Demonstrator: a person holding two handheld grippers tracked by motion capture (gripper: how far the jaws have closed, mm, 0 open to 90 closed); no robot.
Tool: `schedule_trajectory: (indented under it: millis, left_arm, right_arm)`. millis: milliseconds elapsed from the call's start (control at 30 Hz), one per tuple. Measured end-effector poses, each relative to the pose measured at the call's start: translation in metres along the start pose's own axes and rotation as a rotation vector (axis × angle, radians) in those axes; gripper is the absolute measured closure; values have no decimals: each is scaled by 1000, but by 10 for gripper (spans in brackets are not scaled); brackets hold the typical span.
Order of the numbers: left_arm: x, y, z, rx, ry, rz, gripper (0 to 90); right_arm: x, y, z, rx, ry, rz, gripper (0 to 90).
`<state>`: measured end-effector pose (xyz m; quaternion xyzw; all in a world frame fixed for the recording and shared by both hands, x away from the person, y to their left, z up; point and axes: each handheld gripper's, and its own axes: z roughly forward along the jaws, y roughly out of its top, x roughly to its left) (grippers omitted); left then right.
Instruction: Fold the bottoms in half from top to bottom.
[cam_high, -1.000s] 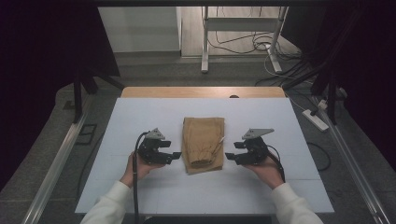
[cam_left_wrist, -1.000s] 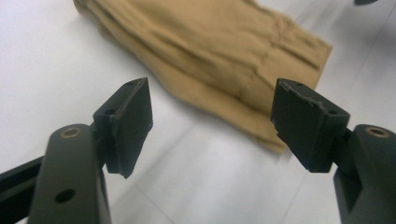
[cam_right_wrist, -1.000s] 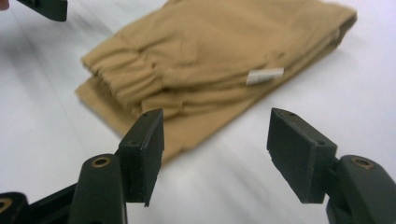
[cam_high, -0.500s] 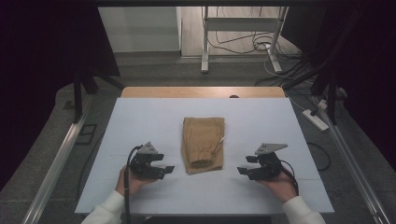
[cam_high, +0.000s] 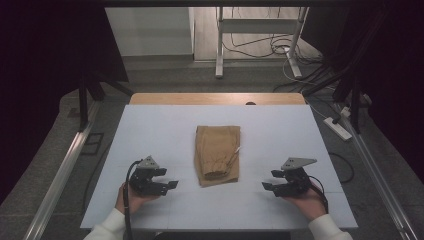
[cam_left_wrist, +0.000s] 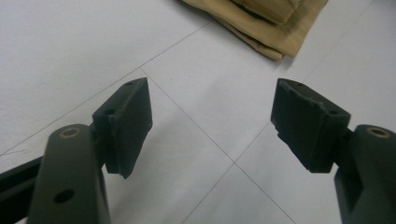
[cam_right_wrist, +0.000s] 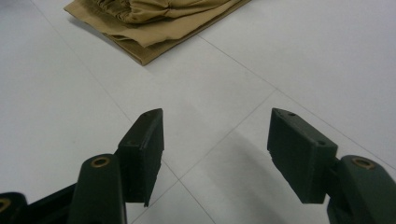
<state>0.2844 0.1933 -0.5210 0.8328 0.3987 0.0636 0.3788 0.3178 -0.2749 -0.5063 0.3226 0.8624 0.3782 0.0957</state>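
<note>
A folded tan garment lies in the middle of the white table, with a short white string at its right edge. My left gripper rests low near the front left of the table, apart from the garment, its jaws open and bare. In the left gripper view the gripper frames bare table, with the garment's corner ahead. My right gripper sits at the front right, open too. In the right gripper view the gripper holds nothing, and the garment lies ahead to the left.
A wooden strip runs along the table's far edge. Behind it stand a metal frame and loose cables on the floor. A power strip lies on the floor to the right. Metal rails flank the table on both sides.
Both hands have drawn back from the garment's sides toward the table's front edge and outward. The garment has stayed where it was, and both grippers have stayed open.
</note>
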Motion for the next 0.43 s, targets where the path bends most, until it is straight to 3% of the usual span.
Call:
schedule_trajectory:
  millis: [433]
  left_arm:
    - [1, 2, 2, 1, -1, 7, 285]
  right_arm:
    - [0, 1, 0, -1, 2, -13, 359]
